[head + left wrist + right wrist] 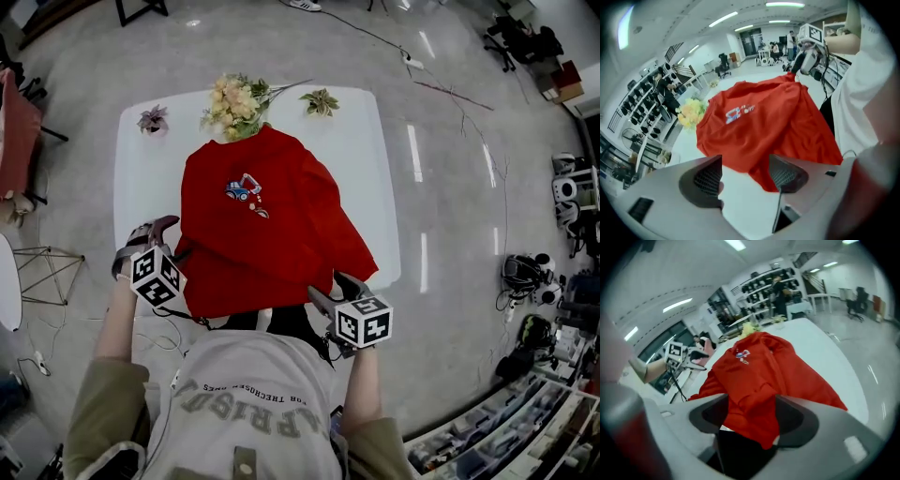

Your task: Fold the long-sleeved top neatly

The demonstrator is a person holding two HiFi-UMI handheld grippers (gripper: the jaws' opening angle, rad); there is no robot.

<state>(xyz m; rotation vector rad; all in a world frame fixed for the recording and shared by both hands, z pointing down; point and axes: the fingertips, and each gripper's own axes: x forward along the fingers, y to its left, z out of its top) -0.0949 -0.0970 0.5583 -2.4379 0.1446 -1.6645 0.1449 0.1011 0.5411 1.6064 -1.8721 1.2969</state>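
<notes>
Left claw (745, 176) and right claw (752, 416) are held released at the hem of the red top (267, 211), likely for regrasping.

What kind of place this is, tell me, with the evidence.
Probably a robotics lab or workshop: stocked equipment racks, a power strip and cable on the polished floor, and gear parked along the room's edge.

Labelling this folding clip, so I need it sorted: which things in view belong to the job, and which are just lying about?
Belongs to the job:
red long-sleeved top
left gripper
right gripper
white table

Just lying about:
flower bouquet
purplish plant
green plant
</notes>
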